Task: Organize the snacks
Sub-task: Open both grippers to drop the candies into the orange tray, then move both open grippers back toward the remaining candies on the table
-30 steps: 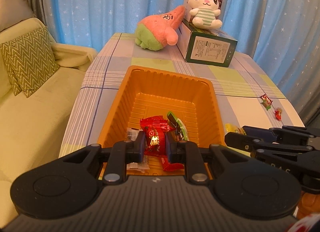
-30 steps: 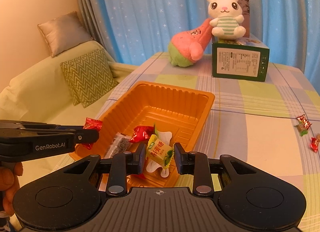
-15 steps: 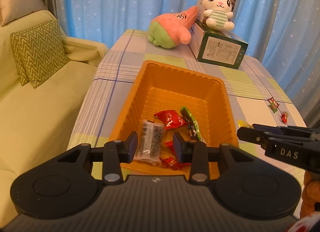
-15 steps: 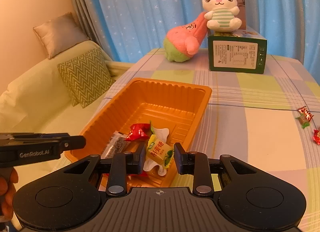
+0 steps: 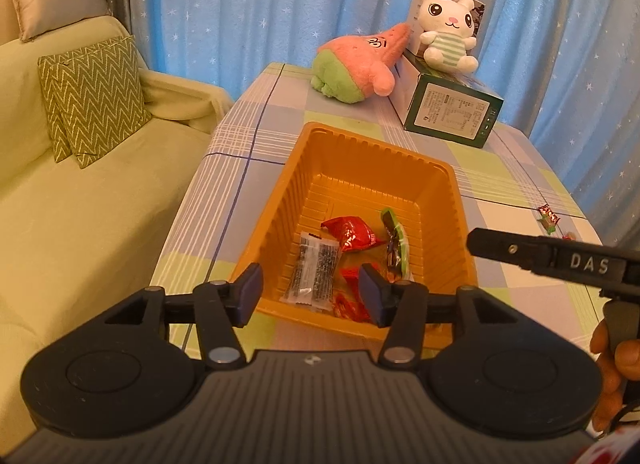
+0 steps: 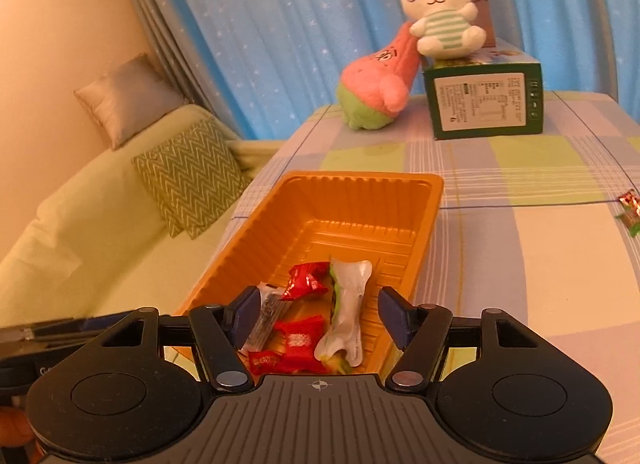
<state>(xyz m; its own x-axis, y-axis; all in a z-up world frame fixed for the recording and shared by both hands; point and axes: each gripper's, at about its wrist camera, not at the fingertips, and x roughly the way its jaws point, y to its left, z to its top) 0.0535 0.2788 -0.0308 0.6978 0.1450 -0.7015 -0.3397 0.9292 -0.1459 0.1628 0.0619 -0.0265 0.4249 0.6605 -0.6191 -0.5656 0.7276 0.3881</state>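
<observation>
So both my grippers hang over the near end of the orange tray [image 5: 352, 167], low in each frame. My left gripper [image 5: 310, 290] is opening with nothing between its jaws, and so is the right gripper [image 6: 316, 314]. Red candies [image 6: 304, 280], a clear packet [image 5: 316, 268] and a green-white wrapper [image 6: 348, 304] lie inside the tray. Two more candies [image 5: 549, 217] sit at the right edge.

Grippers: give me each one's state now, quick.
Left gripper: jaws opening, holding nothing, over the orange tray.
Right gripper: jaws opening, holding nothing, over the same tray.
</observation>
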